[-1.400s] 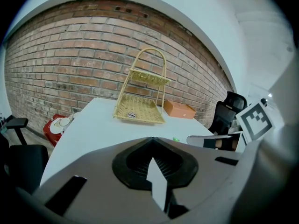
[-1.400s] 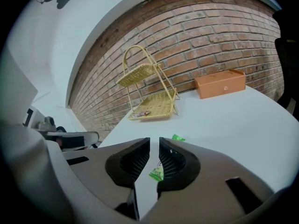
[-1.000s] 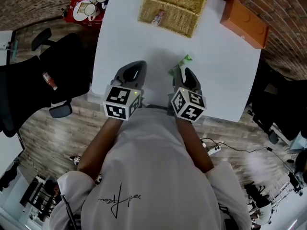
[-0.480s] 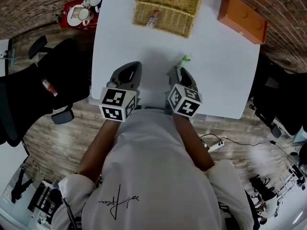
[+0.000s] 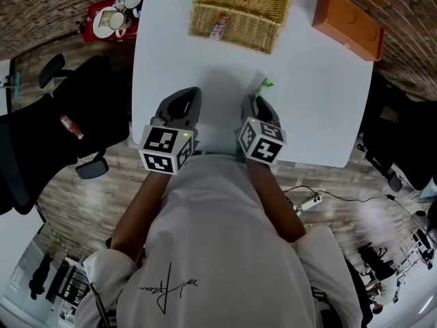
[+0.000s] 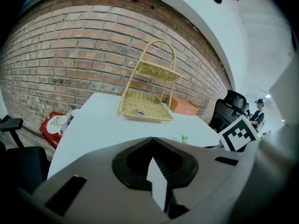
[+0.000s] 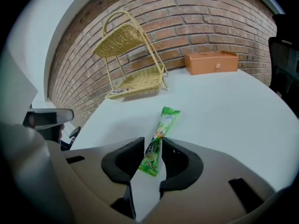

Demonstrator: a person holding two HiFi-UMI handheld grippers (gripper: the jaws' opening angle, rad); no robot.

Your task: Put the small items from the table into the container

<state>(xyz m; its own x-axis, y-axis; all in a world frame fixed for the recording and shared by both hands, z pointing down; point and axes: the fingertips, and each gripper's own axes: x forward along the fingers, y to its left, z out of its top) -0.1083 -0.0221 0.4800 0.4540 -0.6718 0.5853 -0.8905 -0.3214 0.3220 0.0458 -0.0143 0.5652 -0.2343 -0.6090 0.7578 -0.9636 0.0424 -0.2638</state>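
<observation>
A green candy stick packet (image 7: pixel 162 129) lies on the white table (image 5: pixel 307 101), pointing toward the wicker basket stand (image 7: pixel 135 85). My right gripper (image 7: pixel 152 146) is open, lowered over the packet's near end, which lies between its two jaws. In the head view only the packet's far tip (image 5: pixel 265 84) shows past the right gripper (image 5: pixel 258 104). My left gripper (image 5: pixel 183 104) hovers over the table's near edge, shut with nothing in it; its jaws meet at the tip (image 6: pixel 152 141). The stand's lower tray (image 5: pixel 239 19) holds several small wrapped items.
An orange box (image 5: pixel 345 26) sits at the table's far right by the brick wall. A red tray with cups (image 5: pixel 113 19) stands on the floor to the left. Black office chairs (image 5: pixel 75 108) flank the table. A person (image 6: pixel 257 113) sits in the background.
My right gripper has sunk a little toward the green packet, which now shows less in the head view. The left gripper has stayed put and shut.
</observation>
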